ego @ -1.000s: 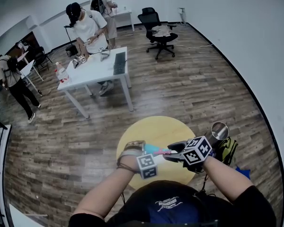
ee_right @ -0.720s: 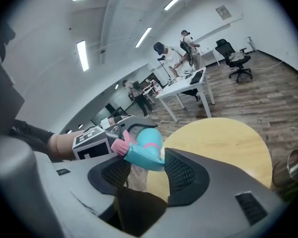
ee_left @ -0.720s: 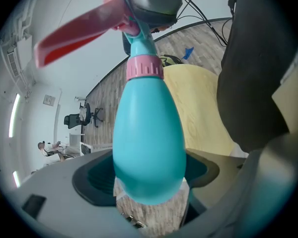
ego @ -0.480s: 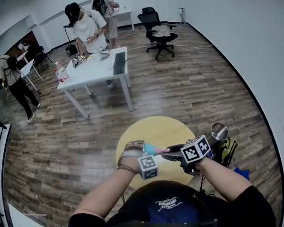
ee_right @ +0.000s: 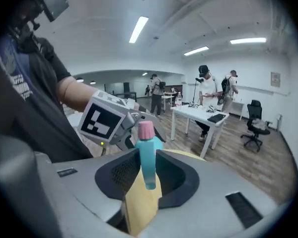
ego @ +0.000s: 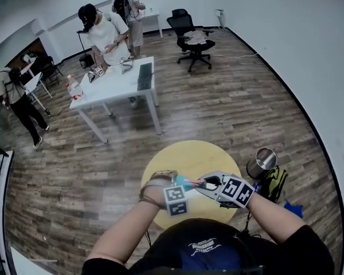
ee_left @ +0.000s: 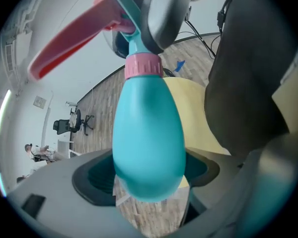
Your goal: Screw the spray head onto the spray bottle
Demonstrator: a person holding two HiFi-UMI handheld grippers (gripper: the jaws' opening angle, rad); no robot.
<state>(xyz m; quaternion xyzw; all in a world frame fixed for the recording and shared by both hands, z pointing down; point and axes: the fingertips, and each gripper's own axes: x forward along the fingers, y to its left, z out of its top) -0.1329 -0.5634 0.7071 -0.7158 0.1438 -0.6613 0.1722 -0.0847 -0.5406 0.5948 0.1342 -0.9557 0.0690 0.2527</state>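
Observation:
A teal spray bottle [ee_left: 148, 143] with a pink collar [ee_left: 143, 66] sits between the pads of my left gripper [ee_left: 149, 178], which is shut on its body. The spray head, with a pink trigger [ee_left: 69, 43], sits on the bottle's neck. My right gripper [ee_right: 146, 175] has just been closing, and its pads now press on the teal spray head [ee_right: 147, 160]. In the head view both grippers meet over the near edge of the round yellow table [ego: 189, 153], the left gripper [ego: 176, 187] beside the right gripper [ego: 203, 184].
A metal cup [ego: 262, 160] and a yellow-green bag [ego: 274, 182] stand on the floor right of the table. Farther off are a white table [ego: 117, 82] with people around it and an office chair [ego: 194, 39].
My right gripper has rolled about its own axis, so its marker cube faces differently, and its jaws have closed in on the spray head. The left gripper has barely moved.

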